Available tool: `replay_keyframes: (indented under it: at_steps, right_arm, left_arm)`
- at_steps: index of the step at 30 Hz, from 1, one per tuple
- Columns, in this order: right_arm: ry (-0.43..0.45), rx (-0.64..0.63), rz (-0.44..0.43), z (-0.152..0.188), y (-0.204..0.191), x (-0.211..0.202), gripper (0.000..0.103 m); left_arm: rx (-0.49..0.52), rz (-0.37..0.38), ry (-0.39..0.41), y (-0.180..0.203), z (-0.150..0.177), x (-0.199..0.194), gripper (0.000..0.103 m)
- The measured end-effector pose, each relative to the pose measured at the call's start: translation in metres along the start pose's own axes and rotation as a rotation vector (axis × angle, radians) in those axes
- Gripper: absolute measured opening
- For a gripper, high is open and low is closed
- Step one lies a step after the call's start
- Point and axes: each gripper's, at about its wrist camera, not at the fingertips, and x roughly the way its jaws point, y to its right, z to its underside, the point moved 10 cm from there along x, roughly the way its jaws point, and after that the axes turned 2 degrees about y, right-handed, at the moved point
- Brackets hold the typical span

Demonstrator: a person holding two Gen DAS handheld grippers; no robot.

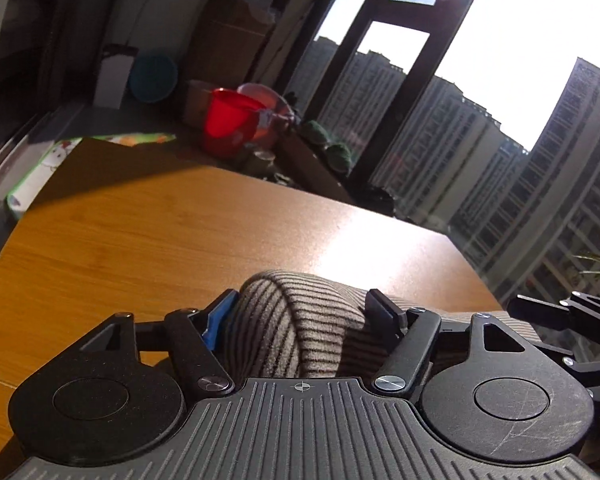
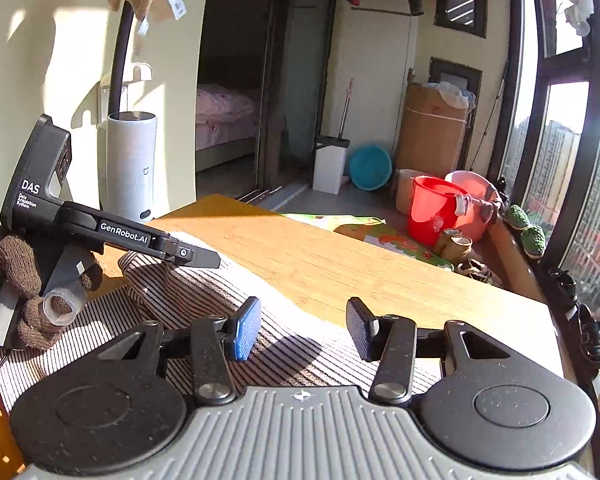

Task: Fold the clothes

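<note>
A brown-and-white striped garment (image 2: 204, 292) lies on the wooden table (image 2: 340, 268) near its front edge. In the left wrist view a raised fold of the striped garment (image 1: 300, 320) fills the gap between the blue pad (image 1: 220, 320) and the black pad (image 1: 382, 314) of my left gripper (image 1: 300, 314), which is shut on it. The right wrist view shows that left gripper (image 2: 204, 258) from the side, held by a hand in a brown knitted glove (image 2: 24, 276). My right gripper (image 2: 304, 328) hovers open over the flat part of the garment with nothing between its fingers.
Beyond the table's far edge stand a red bucket (image 2: 432, 212), a pink basin (image 2: 476, 192), a teal basin (image 2: 370, 168), a white bin (image 2: 330, 164) and a cardboard box (image 2: 434, 128). A white cylinder unit (image 2: 128, 168) stands at the left. Tall windows (image 1: 480, 100) run along the right.
</note>
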Motion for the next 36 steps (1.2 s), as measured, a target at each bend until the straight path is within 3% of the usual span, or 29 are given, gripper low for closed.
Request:
replay_keyframes:
  at_steps: [3, 4, 6, 11, 16, 20, 21, 23, 26, 31, 34, 36]
  right_arm:
    - [-0.059, 0.171, 0.074, 0.024, 0.042, -0.011, 0.068]
    - [-0.095, 0.203, 0.085, 0.039, 0.050, -0.006, 0.065]
    - [-0.132, 0.237, 0.086, 0.060, 0.053, 0.002, 0.047]
    - [-0.089, 0.195, 0.113, 0.057, 0.063, 0.035, 0.044]
    - [-0.085, 0.147, 0.131, 0.043, 0.082, 0.069, 0.045]
    - [-0.099, 0.146, 0.127, 0.042, 0.083, 0.074, 0.050]
    - [-0.099, 0.151, 0.126, 0.042, 0.083, 0.074, 0.050]
    - [-0.098, 0.154, 0.126, 0.042, 0.083, 0.074, 0.050]
    - [-0.099, 0.142, 0.136, 0.041, 0.082, 0.074, 0.051]
    - [-0.099, 0.120, 0.154, 0.033, 0.081, 0.067, 0.055]
    - [-0.060, 0.087, 0.155, 0.013, 0.074, 0.053, 0.049]
    - [-0.013, 0.080, 0.098, -0.007, 0.063, 0.043, 0.046]
  left_arm:
    - [0.011, -0.010, 0.000, 0.003, 0.000, 0.000, 0.074]
    - [0.018, -0.014, 0.000, 0.003, 0.000, 0.000, 0.074]
    - [0.032, -0.019, -0.003, 0.005, -0.002, 0.002, 0.074]
    - [0.101, -0.065, -0.001, 0.004, -0.012, 0.024, 0.072]
    - [0.082, -0.096, 0.035, -0.006, -0.034, 0.041, 0.071]
    - [0.155, -0.182, 0.152, 0.002, -0.048, 0.002, 0.071]
    - [0.175, -0.180, 0.187, 0.009, -0.051, -0.010, 0.072]
    - [0.174, -0.103, 0.214, 0.026, -0.052, -0.025, 0.073]
    - [0.152, 0.040, 0.168, 0.049, -0.040, -0.023, 0.076]
    - [0.176, -0.007, 0.022, 0.034, 0.006, 0.022, 0.074]
    - [0.208, 0.002, 0.017, 0.037, 0.011, 0.023, 0.082]
    - [0.205, 0.006, 0.016, 0.035, 0.013, 0.024, 0.083]
